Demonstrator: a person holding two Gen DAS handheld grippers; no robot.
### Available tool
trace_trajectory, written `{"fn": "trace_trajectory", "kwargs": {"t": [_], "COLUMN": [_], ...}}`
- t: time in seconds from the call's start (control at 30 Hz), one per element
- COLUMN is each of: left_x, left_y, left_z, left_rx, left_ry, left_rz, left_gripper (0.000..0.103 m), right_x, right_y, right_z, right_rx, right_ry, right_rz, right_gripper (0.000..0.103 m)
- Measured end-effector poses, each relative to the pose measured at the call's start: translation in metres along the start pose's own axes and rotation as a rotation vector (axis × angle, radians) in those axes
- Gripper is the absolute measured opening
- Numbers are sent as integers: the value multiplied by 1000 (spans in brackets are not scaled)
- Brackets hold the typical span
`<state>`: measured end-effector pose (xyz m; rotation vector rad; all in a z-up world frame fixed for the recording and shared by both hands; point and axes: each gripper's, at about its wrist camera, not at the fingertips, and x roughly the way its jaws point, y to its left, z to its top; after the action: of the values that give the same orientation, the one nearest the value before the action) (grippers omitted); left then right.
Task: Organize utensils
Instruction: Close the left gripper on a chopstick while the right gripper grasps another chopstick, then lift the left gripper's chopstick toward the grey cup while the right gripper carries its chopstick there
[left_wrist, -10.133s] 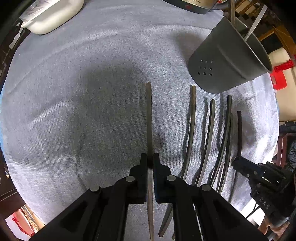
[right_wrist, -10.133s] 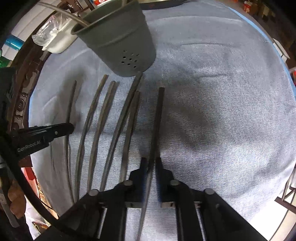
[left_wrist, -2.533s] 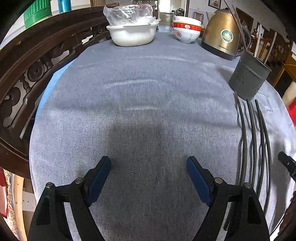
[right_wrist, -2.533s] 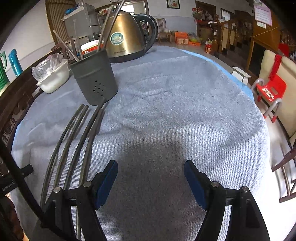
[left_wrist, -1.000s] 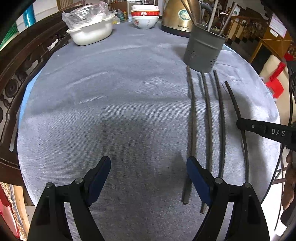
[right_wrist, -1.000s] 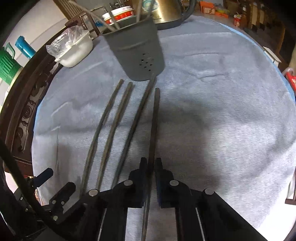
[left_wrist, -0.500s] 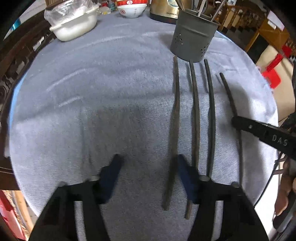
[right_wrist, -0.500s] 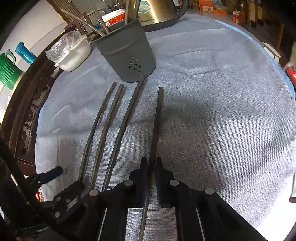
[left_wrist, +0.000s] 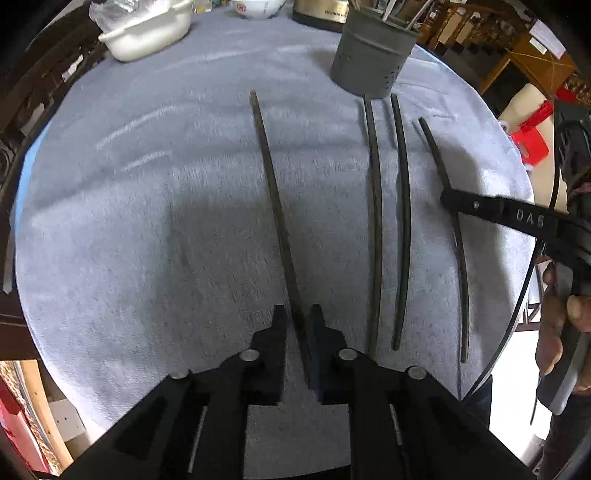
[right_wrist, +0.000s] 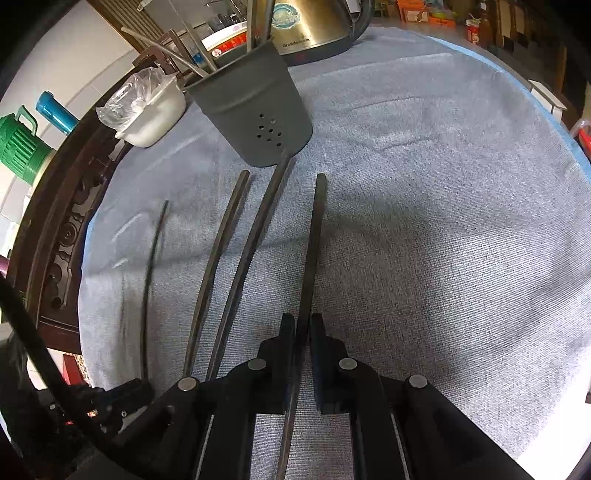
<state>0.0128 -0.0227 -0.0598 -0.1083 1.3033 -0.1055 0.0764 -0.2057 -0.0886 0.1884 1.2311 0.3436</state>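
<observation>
Left wrist view: broad bare tablecloth (left_wrist: 122, 229) left of chopstick (left_wrist: 275, 206).

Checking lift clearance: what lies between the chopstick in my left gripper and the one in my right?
Two loose chopsticks, side by side on the grey cloth, ending by the utensil holder; both wrist views show them.

The left gripper (left_wrist: 298, 321) points steeply down, its jaws closing around a thin dark chopstick (left_wrist: 273, 192) that runs from between the fingers toward 12 o'clock. The right gripper (right_wrist: 303, 328) also tilts steeply down, jaws clamped on another chopstick (right_wrist: 314, 236) (its far end reaches toward 12 o'clock). In the left wrist view, the right gripper enters from 3 o'clock, a hand (left_wrist: 565, 325) wrapped around its handle.
</observation>
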Motion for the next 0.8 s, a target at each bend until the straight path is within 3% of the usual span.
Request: {"fn": "trace_trajectory", "kwargs": {"t": [0.13, 0.2, 0.3, 0.43, 0.57, 0.63, 0.8], "left_x": [-15, -22, -16, 4, 22, 28, 47], "left_y": [6, 12, 18, 24, 28, 28, 20], "left_z": [14, 25, 47, 73, 92, 98, 108], "left_rx": [-40, -63, -97, -135, -181, -187, -172], "left_ry": [-33, -53, -52, 35, 123, 147, 208], "left_rz": [-28, -23, 13, 9, -8, 1, -7], "left_gripper": [46, 49, 49, 48, 38, 27, 20], "right_x": [-2, -4, -5, -5, -3, -2, 3], "right_y": [-4, -5, -5, -5, -5, -5, -7], "right_z": [-1, -2, -2, -2, 1, 5, 18], "right_rx": [7, 8, 5, 10, 1, -3, -10], "right_ry": [2, 3, 3, 8, 31, 54, 147], "right_rz": [11, 13, 11, 18, 22, 26, 43], "right_gripper": [10, 10, 10, 11, 11, 11, 11]}}
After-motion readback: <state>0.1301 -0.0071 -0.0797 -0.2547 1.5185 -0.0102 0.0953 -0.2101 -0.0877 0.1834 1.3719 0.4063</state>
